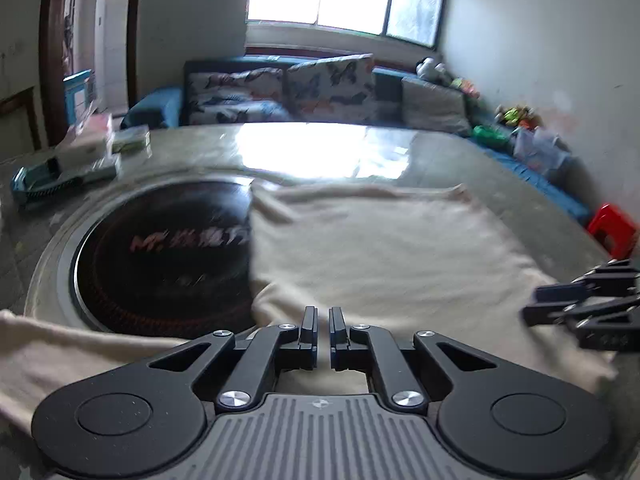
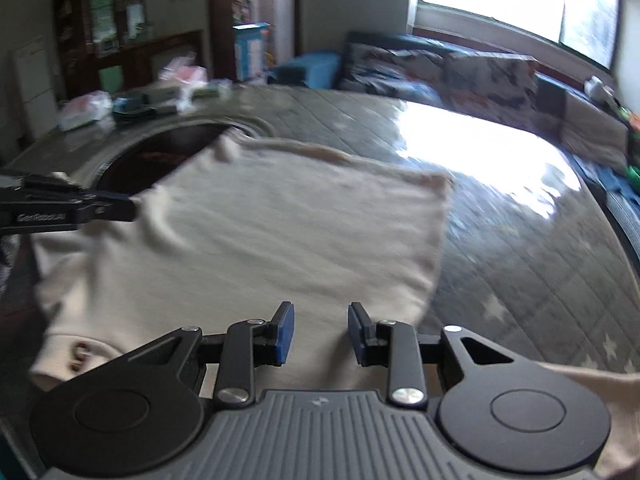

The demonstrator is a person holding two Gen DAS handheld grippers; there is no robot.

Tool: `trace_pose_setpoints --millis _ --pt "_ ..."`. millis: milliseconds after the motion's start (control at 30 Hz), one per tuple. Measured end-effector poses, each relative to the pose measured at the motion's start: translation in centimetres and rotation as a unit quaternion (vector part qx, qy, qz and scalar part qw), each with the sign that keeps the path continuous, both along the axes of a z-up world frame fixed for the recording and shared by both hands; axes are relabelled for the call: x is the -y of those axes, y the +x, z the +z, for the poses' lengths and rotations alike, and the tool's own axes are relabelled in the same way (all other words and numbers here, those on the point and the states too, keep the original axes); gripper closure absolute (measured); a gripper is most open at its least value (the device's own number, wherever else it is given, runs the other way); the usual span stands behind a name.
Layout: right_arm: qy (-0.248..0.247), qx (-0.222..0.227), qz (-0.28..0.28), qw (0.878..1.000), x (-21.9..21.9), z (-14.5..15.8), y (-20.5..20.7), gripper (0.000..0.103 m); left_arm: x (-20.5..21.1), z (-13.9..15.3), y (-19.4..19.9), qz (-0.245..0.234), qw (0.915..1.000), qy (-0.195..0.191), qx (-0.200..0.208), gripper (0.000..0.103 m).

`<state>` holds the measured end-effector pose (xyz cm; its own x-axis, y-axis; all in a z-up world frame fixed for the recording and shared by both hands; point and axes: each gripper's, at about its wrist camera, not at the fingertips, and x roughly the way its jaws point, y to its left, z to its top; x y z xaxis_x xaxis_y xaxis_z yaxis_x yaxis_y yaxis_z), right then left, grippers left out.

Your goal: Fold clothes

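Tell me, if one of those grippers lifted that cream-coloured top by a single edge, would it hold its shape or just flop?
Probably flop. The cream top lies limp, with soft ripples and a curled far edge, so it would likely sag and drape. It looks like light knit cloth. On the glossy table it may slide when pushed, bunching rather than moving flat.

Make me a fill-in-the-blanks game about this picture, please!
1. The cloth spread on the table is ____ in colour.
2. The cloth partly covers a big round ____ cooktop.
3. The little stool by the wall is ____.
4. The right gripper has ____ pads on its fingers.

Missing words: cream; black; red; blue.
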<state>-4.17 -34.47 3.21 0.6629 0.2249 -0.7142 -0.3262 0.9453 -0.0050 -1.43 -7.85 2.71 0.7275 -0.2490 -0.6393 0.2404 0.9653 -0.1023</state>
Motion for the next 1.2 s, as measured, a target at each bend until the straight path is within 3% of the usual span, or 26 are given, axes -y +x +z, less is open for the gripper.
trace_pose_setpoints --millis 200,367,600,1133,1200 --pt "-0.009 -0.01 -0.004 1.0 1.3 0.0 0.1 0.073 -2.1 -0.2 -0.7 0.012 0.9999 -0.002 -0.004 0.096" --pt "-0.022 -0.006 0.01 1.0 0.5 0.6 0.9 0.073 -1.4 0.3 -0.9 -0.003 1.0 -0.002 0.006 0.096" --pt "-0.024 0.004 0.011 1.0 -0.1 1.3 3.7 0.072 -1.4 -0.3 0.0 0.0 0.9999 -0.008 -0.01 0.096" --pt "0.001 -0.014 -0.061 0.998 0.7 -0.1 16.2 0.072 -1.3 -0.3 0.1 0.0 0.9998 -0.014 -0.015 0.092" --pt "0.004 -0.013 -0.047 0.999 0.1 0.0 16.7 0.072 -1.3 -0.3 0.1 -0.001 0.9997 -0.016 -0.016 0.092"
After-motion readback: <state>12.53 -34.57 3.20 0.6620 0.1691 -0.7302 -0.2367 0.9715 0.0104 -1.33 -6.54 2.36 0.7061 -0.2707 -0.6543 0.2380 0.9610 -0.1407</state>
